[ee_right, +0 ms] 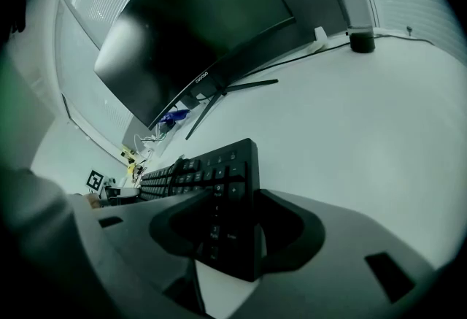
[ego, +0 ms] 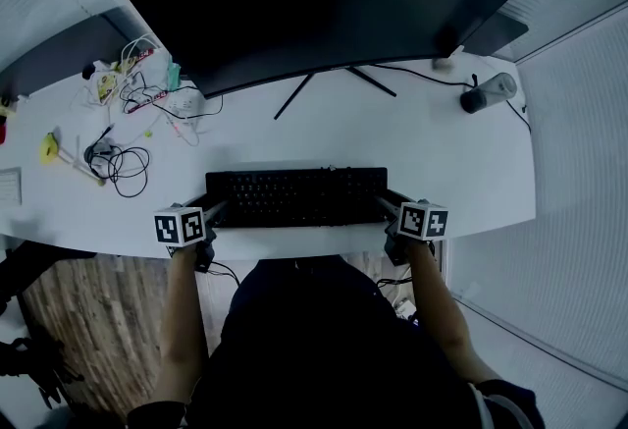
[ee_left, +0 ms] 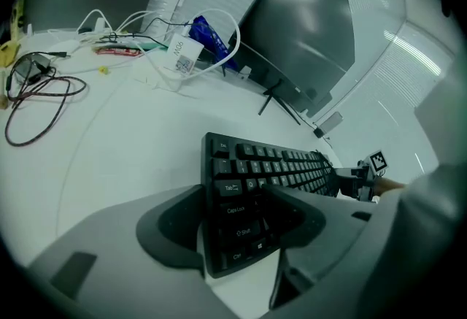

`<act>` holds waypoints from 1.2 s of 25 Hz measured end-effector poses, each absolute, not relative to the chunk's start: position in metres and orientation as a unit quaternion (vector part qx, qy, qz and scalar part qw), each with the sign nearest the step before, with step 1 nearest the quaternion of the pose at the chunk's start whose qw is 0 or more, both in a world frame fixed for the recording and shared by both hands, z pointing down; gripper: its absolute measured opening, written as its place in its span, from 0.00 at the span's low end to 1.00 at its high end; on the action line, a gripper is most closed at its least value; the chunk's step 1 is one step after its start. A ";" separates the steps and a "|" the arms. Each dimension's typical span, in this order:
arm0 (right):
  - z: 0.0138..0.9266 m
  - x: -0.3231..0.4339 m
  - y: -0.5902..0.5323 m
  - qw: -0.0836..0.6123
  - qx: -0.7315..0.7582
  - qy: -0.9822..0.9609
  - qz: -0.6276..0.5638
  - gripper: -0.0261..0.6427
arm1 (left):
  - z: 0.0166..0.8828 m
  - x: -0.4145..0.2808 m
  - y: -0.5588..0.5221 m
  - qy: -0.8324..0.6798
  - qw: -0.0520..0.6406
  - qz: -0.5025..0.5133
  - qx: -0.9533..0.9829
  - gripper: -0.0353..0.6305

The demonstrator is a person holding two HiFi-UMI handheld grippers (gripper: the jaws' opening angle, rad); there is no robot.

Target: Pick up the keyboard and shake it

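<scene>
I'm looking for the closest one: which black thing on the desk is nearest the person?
The keyboard, lying flat by the desk's front edge; the curved monitor stands farther back.

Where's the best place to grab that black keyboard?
Its two short ends, one from the left and one from the right. The keyboard is long, thin and flat on the desk, so a hold at both ends should keep it level.

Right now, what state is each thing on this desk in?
keyboard: flat on the desk, not lifted.
monitor: screen dark.
left tool: jaws astride the keyboard's left end; grip unclear.
right tool: jaws closing, keyboard's right end between them.
cables: loose, tangled.
</scene>
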State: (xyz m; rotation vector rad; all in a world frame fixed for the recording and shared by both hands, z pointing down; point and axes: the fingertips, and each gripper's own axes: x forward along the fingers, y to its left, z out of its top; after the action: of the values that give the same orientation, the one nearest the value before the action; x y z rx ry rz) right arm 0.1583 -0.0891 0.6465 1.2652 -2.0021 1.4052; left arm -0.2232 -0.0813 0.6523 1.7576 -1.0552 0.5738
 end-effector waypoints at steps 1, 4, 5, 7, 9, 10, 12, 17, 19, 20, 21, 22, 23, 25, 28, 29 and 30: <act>0.642 0.160 -0.091 0.193 0.457 -0.716 0.491 0.35 | 0.652 -0.222 -0.081 -0.435 0.486 0.231 0.722 0.44; 0.625 0.163 -0.100 0.196 0.469 -0.730 0.457 0.35 | 0.646 -0.221 -0.080 -0.442 0.485 0.208 0.726 0.44; 0.618 0.162 -0.103 0.194 0.470 -0.735 0.448 0.35 | 0.643 -0.221 -0.080 -0.446 0.481 0.200 0.727 0.44; 0.605 0.161 -0.109 0.191 0.471 -0.744 0.434 0.35 | 0.634 -0.220 -0.082 -0.454 0.473 0.187 0.732 0.44; 0.593 0.161 -0.115 0.189 0.474 -0.750 0.422 0.35 | 0.624 -0.220 -0.086 -0.461 0.463 0.179 0.736 0.44; 0.587 0.161 -0.117 0.187 0.475 -0.753 0.416 0.35 | 0.619 -0.220 -0.087 -0.464 0.457 0.175 0.738 0.44; 0.574 0.162 -0.123 0.184 0.477 -0.758 0.405 0.35 | 0.608 -0.220 -0.091 -0.468 0.448 0.167 0.743 0.44; 0.538 0.157 -0.136 0.184 0.492 -0.777 0.346 0.35 | 0.605 -0.222 -0.098 -0.468 0.450 0.141 0.747 0.44; 0.519 0.154 -0.141 0.186 0.500 -0.788 0.308 0.34 | 0.604 -0.219 -0.097 -0.464 0.462 0.119 0.746 0.44; 0.510 0.153 -0.143 0.188 0.503 -0.792 0.290 0.34 | 0.604 -0.217 -0.096 -0.462 0.468 0.109 0.745 0.44; 0.502 0.152 -0.145 0.190 0.505 -0.796 0.273 0.34 | 0.605 -0.215 -0.094 -0.460 0.473 0.100 0.744 0.44; 0.494 0.152 -0.146 0.192 0.508 -0.799 0.258 0.34 | 0.606 -0.213 -0.093 -0.458 0.478 0.092 0.744 0.44; 0.487 0.151 -0.146 0.195 0.510 -0.802 0.244 0.34 | 0.608 -0.211 -0.092 -0.455 0.483 0.085 0.743 0.44; 0.473 0.148 -0.146 0.200 0.514 -0.805 0.220 0.34 | 0.611 -0.208 -0.090 -0.450 0.493 0.072 0.741 0.44; 0.459 0.145 -0.148 0.202 0.517 -0.808 0.199 0.34 | 0.609 -0.207 -0.090 -0.446 0.497 0.057 0.742 0.44; 0.459 0.145 -0.149 0.200 0.518 -0.808 0.198 0.34 | 0.606 -0.208 -0.091 -0.449 0.493 0.057 0.743 0.44; 0.461 0.147 -0.149 0.195 0.519 -0.807 0.203 0.34 | 0.601 -0.209 -0.092 -0.454 0.486 0.059 0.745 0.44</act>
State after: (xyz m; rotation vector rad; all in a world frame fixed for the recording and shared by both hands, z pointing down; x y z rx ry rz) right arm 0.1474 -0.1494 0.4612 1.4540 -2.2618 0.5703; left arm -0.2086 -0.0920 0.6011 1.8123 -1.1040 0.1442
